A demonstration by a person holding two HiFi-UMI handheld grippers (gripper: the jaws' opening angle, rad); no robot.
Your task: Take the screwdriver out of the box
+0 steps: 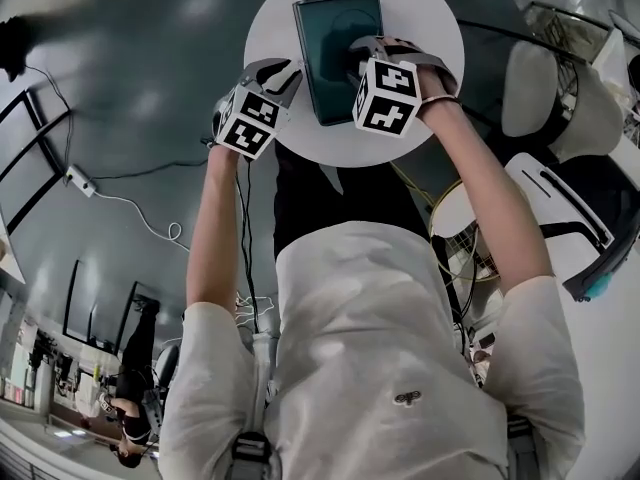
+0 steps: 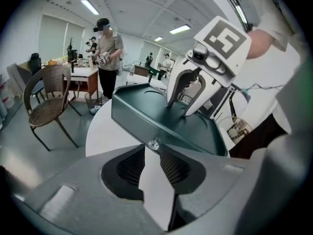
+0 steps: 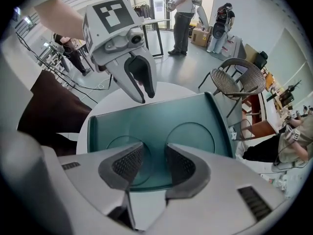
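While the box (image 1: 338, 53) lay shut on the tabletop (image 1: 430, 28), no screwdriver showed; it was presumably inside. The left hand-held gripper (image 2: 152, 153), open and empty, faced the latch (image 2: 154, 144) just ahead. The right hand-held gripper (image 3: 154, 155), also open, hung over the lid.

both arms reach forward, left claw (image 2: 152, 155) tilted down, right claw (image 3: 154, 156) pointing steeply down, both jaws apart
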